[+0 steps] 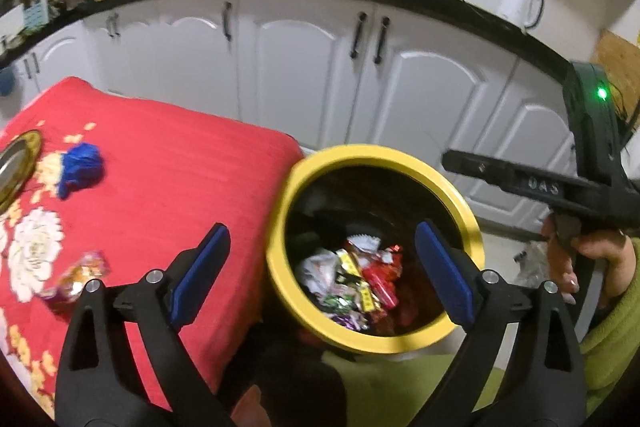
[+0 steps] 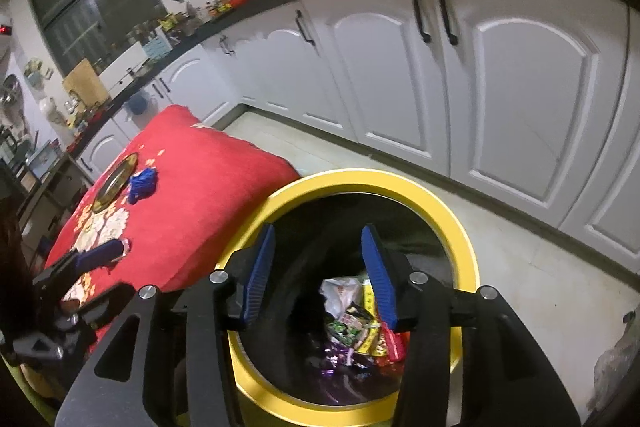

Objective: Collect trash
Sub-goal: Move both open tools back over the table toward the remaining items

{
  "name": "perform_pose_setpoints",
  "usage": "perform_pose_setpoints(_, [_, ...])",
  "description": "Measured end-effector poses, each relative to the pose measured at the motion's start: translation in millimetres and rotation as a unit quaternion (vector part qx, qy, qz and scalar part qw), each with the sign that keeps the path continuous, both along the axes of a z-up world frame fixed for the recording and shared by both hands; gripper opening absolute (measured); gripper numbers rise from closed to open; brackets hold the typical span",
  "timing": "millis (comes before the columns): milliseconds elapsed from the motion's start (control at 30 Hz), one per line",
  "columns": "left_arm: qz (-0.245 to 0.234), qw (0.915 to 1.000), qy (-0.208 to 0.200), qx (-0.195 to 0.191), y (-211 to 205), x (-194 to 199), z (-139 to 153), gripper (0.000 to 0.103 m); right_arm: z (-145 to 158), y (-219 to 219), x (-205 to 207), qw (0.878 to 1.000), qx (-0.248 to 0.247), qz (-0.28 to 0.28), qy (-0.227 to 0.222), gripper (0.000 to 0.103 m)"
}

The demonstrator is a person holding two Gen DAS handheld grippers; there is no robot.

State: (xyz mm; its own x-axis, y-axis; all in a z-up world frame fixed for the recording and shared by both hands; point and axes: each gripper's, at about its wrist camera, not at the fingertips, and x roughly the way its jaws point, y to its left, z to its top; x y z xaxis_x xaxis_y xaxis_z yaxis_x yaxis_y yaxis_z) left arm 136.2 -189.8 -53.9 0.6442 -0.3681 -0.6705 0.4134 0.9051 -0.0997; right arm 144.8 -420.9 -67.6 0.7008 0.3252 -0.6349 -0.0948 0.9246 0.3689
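A yellow-rimmed bin (image 1: pixel 384 155) stands against the corner of a table under a red flowered cloth (image 1: pixel 180 167). Several bright wrappers (image 1: pixel 356 275) lie at its bottom. My left gripper (image 1: pixel 320 231) is wide open and empty, spanning the bin's left rim and mouth. My right gripper (image 2: pixel 318 229) hangs over the bin (image 2: pixel 460 227), jaws apart, nothing between the blue pads; the wrappers (image 2: pixel 356 319) show below. On the cloth (image 2: pixel 208 179) lie a crumpled blue scrap (image 1: pixel 80 167) (image 2: pixel 142 183) and a shiny orange wrapper (image 1: pixel 80 275).
A metal plate (image 1: pixel 16 167) (image 2: pixel 114 181) sits on the table's far left. White cabinets (image 2: pixel 400 67) under a dark counter run behind, with a white kettle (image 1: pixel 518 3). A hand (image 1: pixel 580 259) in a green sleeve is at right. A clear bag (image 2: pixel 616 367) lies on the floor.
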Motion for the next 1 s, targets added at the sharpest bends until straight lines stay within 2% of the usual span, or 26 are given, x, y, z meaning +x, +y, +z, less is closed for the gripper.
perform_pose_setpoints(267, [0.058,0.9975,-0.039,-0.014,40,-2,25,0.088,23,35,0,0.999,-0.008,0.035,-0.024,0.046])
perform_pose_setpoints(567, [0.108,0.992,-0.059,-0.031,83,-7,37,0.089,45,85,4,0.995,-0.02,0.083,-0.047,0.05])
perform_pose_setpoints(900, [0.158,0.9837,-0.069,-0.051,129,-13,42,0.092,69,134,12,0.989,-0.033,0.123,-0.081,0.066])
perform_pose_setpoints(1000, [0.173,0.9813,-0.069,-0.048,143,-12,43,0.092,76,147,15,0.986,-0.035,0.132,-0.091,0.066])
